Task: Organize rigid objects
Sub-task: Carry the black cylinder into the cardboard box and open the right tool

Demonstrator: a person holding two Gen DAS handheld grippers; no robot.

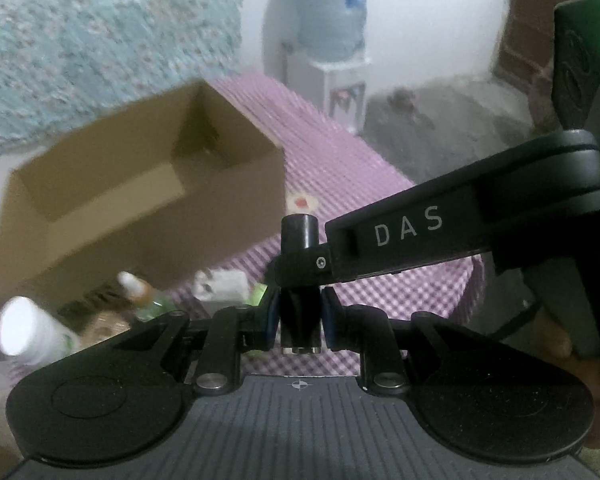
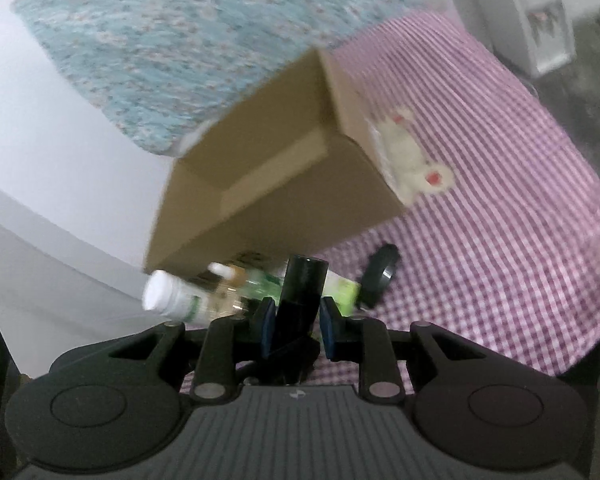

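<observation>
My left gripper point(image 1: 299, 312) is shut on a black cylinder point(image 1: 300, 236), held upright above the table's near edge. My right gripper point(image 2: 296, 322) shows the same kind of black cylinder point(image 2: 304, 280) between its blue pads; in the left wrist view the right gripper's black arm marked DAS reaches in from the right and meets the cylinder. An open cardboard box point(image 1: 140, 196) stands on the pink checked tablecloth point(image 1: 340, 148), ahead and to the left; it also shows in the right wrist view point(image 2: 268, 184). Both views are blurred.
White and green bottles point(image 2: 180, 300) and small items lie in front of the box at the near left. A black ring-shaped object point(image 2: 380, 274) lies on the cloth point(image 2: 500, 200). A white sticker point(image 2: 412, 160) marks the box side. A water dispenser point(image 1: 332, 40) stands beyond the table.
</observation>
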